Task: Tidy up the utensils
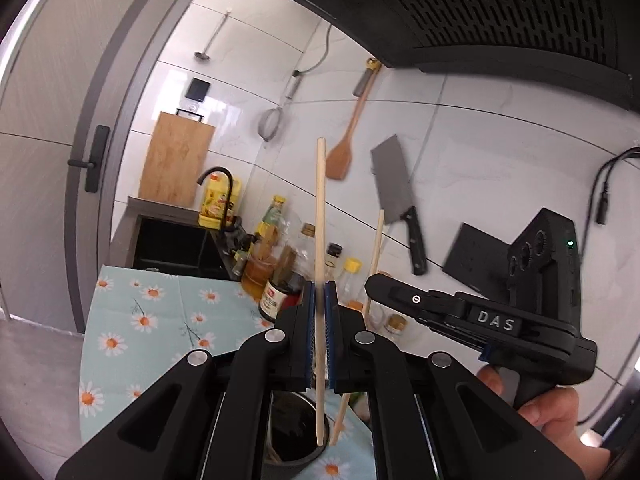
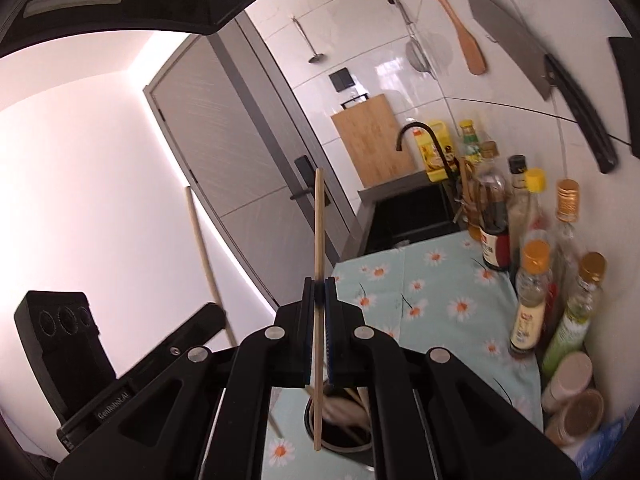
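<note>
1. The left gripper [image 1: 320, 292] was closed on one chopstick [image 1: 320, 208], held nearly upright; its lower end hung over the dark holder [image 1: 304, 456] just below the jaws.
2. The right gripper [image 2: 319, 292] was closed on a second chopstick [image 2: 318, 220], also above the holder [image 2: 340, 446].
3. The step in hand seemed to be placing both chopsticks into the holder. Next, each tip should probably go down inside the rim before the jaws open.
</note>
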Tool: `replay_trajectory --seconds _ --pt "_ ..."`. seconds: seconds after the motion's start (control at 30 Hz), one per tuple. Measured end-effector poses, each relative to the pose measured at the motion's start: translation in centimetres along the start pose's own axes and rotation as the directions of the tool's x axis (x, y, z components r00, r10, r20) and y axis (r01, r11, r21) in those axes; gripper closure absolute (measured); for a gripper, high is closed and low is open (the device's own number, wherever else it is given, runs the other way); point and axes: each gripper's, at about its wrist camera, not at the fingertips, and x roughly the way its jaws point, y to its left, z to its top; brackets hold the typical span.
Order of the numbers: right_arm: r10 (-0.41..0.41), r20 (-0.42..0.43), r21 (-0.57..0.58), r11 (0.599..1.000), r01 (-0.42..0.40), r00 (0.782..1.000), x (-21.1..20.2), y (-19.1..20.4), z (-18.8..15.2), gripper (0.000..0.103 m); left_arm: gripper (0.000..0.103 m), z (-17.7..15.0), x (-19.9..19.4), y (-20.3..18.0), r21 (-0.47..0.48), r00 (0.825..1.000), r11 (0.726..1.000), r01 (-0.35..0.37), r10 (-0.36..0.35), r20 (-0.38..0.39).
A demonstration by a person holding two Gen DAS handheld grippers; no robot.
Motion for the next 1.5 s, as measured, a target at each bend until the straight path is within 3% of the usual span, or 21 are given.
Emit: replay_trajectory --seconds 0.1,0.17,0.37,0.67,0.77,0.8,1.23,1.27,1.3,1.33,1.37,1.5 --pt "-0.029 0.007 -0.038 0.999 0.029 1.0 1.4 -0.1 -0.1 0.097 0.099 -0.8 0.9 0.9 -0.011 1.0 1.0 -0.005 0.005 0.027" --pt "-0.056 0.014 -0.072 0.996 0.057 0.998 2.1 -0.1 -0.3 0.097 0.099 -1.0 1.7 1.7 -0.046 0.999 0.998 -0.051 0.052 0.014" --pt "-0.073 0.023 -0.056 0.996 0.074 0.997 3.4 -1.3 -1.1 0.097 0.099 -1.6 2.6 2.5 -0.072 0.998 0.996 -0.055 0.056 0.016" --pt "-0.081 -0.02 -0.002 0.997 0.081 0.997 4.2 -2.4 -3.4 0.097 0.098 -4.3 4.2 3.0 -0.085 0.996 0.995 -0.061 0.054 -0.072" --pt "-0.078 -0.036 0.009 0.997 0.078 0.996 3.9 -2.3 -4.0 0.079 0.098 -5.0 4.2 3.1 -0.089 0.991 0.993 -0.075 0.065 -0.118" --pt "-0.07 -0.034 0.013 0.997 0.071 0.997 3.6 -2.2 -4.0 0.079 0.098 -5.1 4.1 3.2 -0.098 0.989 0.992 -0.074 0.06 -0.133" --pt "-0.083 0.041 -0.004 0.997 0.083 0.996 -2.6 2.3 -3.1 0.073 0.098 -3.4 -1.9 1.8 -0.099 0.997 0.995 -0.018 0.01 -0.078" --pt "-0.087 0.042 -0.006 0.996 0.088 0.995 -3.0 2.7 -3.2 0.07 0.096 -3.3 -2.5 1.6 -0.09 0.997 0.996 -0.013 0.007 -0.073" --pt "-0.093 0.042 -0.006 0.996 0.093 0.995 -3.4 3.0 -3.4 0.066 0.09 -3.2 -3.2 1.4 -0.078 0.998 0.997 -0.014 0.009 -0.067" --pt "-0.1 0.037 -0.001 0.995 0.1 0.994 -3.9 3.3 -3.7 0.064 0.078 -3.2 -4.0 1.2 -0.068 0.998 0.998 -0.002 -0.002 -0.057" --pt "-0.104 0.03 0.006 0.995 0.104 0.994 -4.3 3.5 -4.0 0.06 0.075 -3.2 -4.4 1.1 -0.063 0.998 0.998 0.009 -0.013 -0.058" --pt "-0.15 0.019 -0.013 0.988 0.151 0.988 -6.3 4.4 -5.3 0.054 0.075 -3.5 -6.0 1.1 -0.055 0.995 0.998 0.026 -0.031 -0.093"
